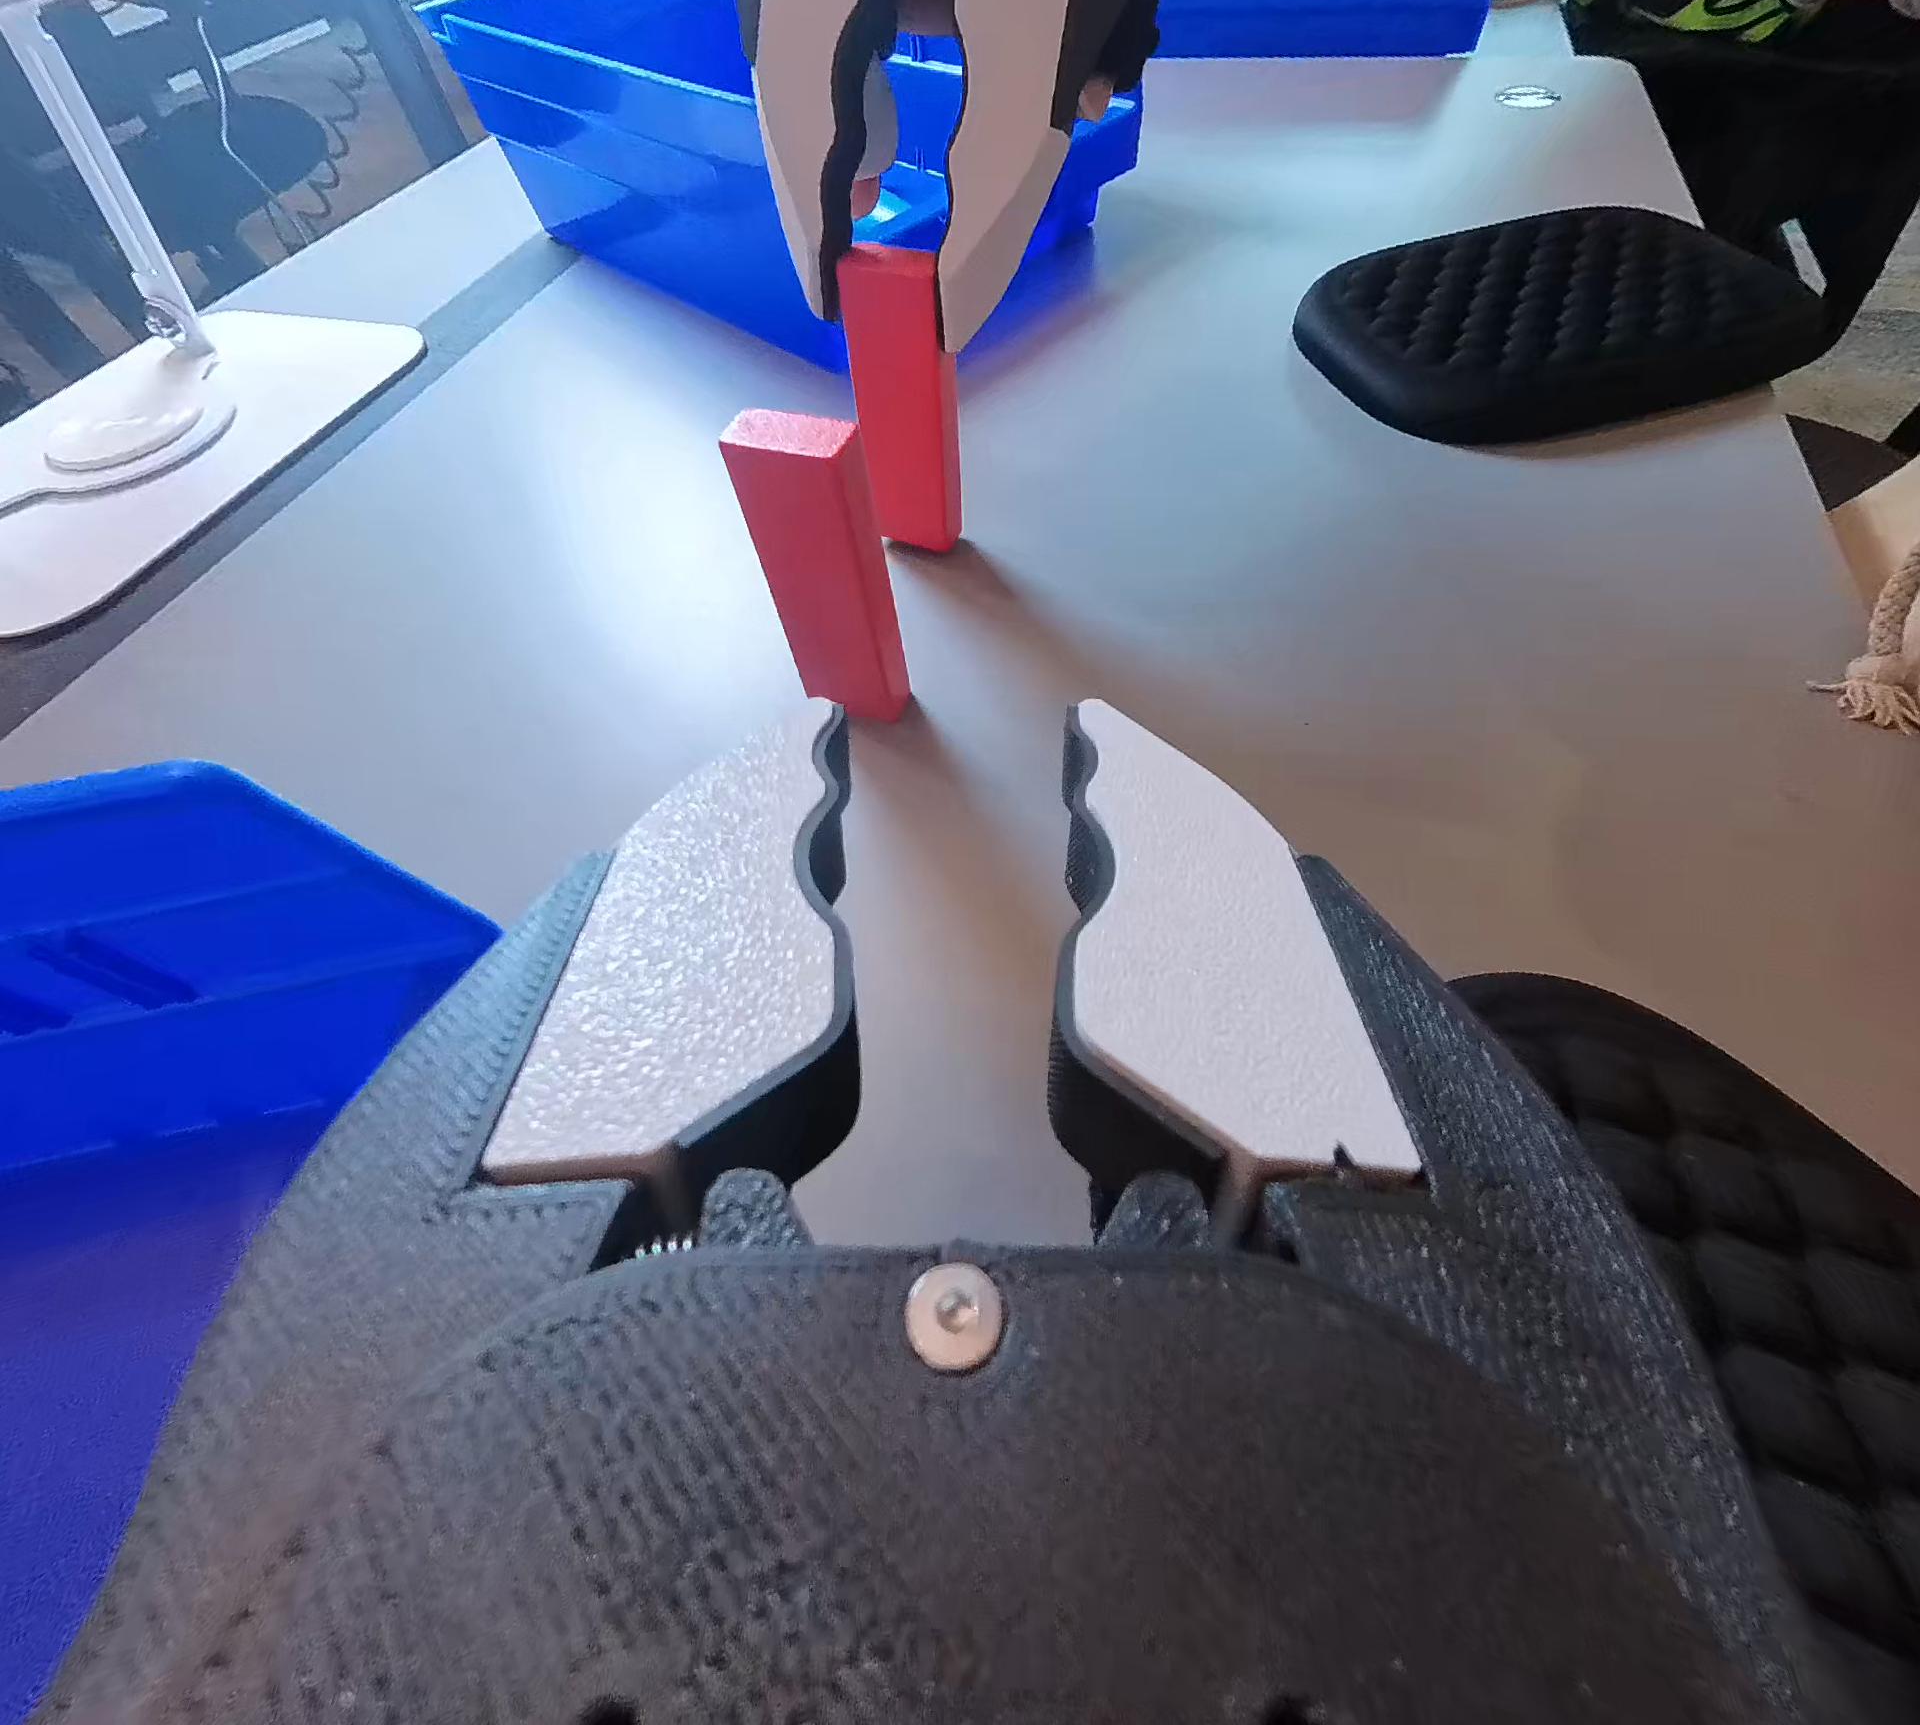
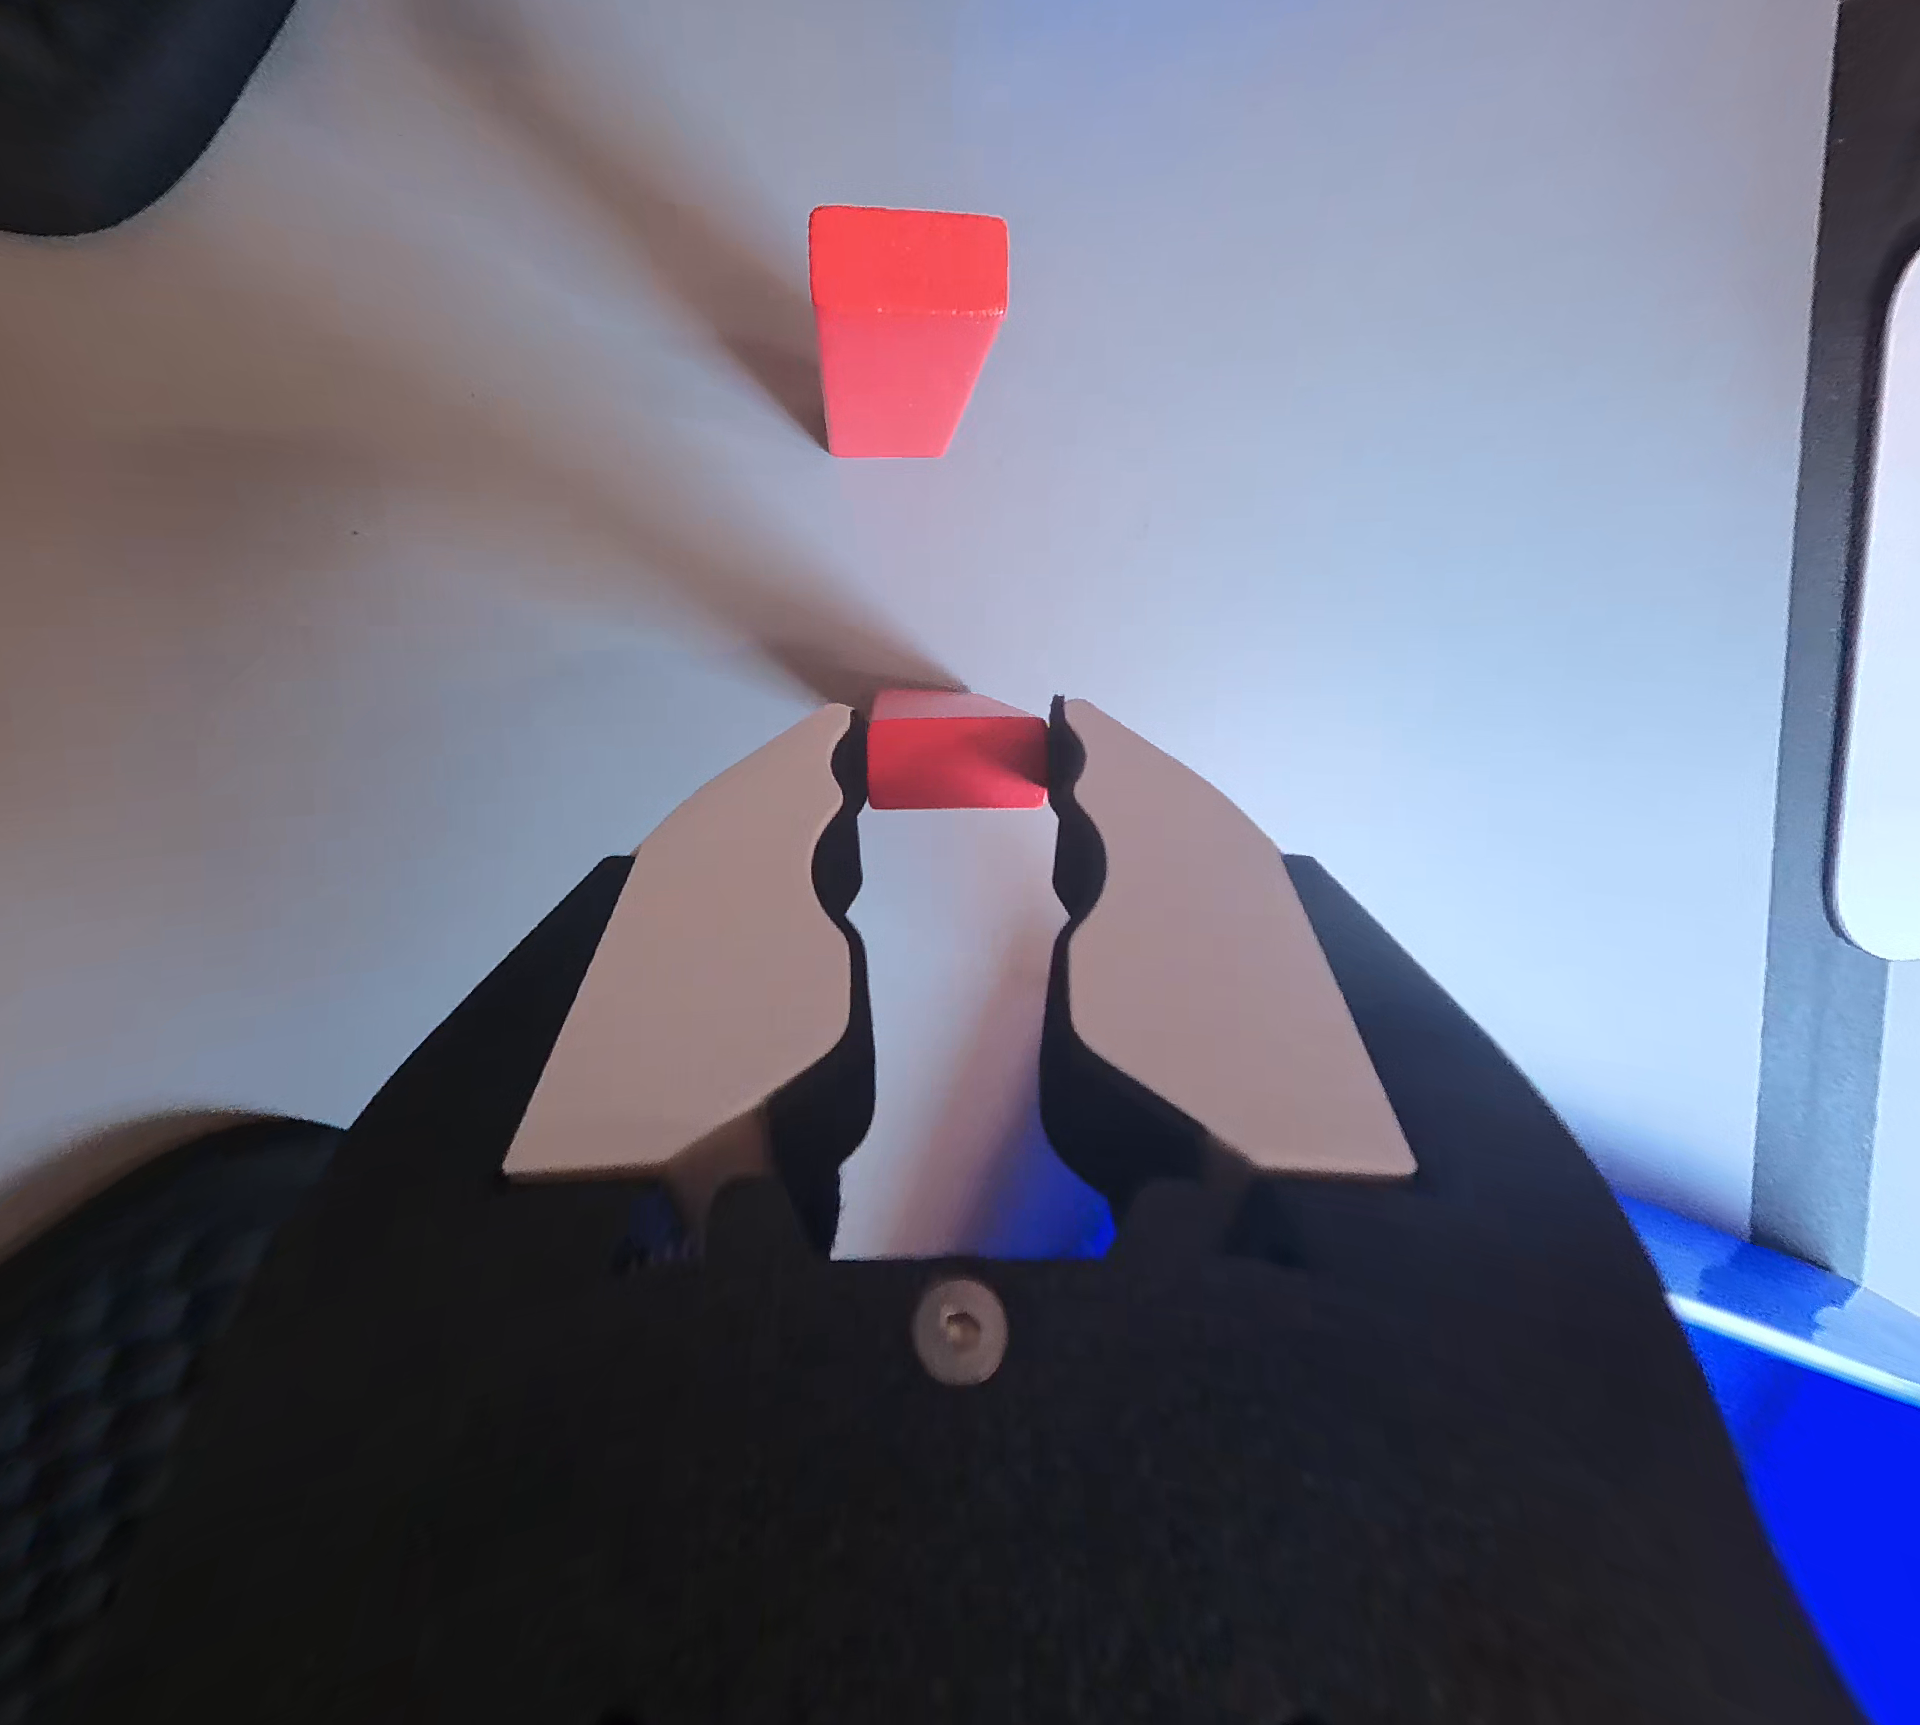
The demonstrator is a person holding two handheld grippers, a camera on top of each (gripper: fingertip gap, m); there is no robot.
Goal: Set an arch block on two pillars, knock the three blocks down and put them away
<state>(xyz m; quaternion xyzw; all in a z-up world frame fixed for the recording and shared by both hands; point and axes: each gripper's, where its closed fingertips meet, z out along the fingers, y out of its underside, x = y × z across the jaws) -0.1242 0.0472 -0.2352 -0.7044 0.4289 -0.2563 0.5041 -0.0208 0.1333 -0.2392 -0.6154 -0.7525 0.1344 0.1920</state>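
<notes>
The right gripper [image 2: 954, 719] grips the far pillar [image 1: 902, 418] at its top; it should release gently, keeping it upright beside the near pillar [image 1: 821, 574]. The left gripper [image 1: 956, 730] hangs empty, jaws apart.

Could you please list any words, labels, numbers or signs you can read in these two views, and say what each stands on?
None can be read.
The red blocks, blue bins and table bear no writing.
Neon-green marks on dark clothing, top right of the left wrist view: too blurred and cut off to read.
</notes>
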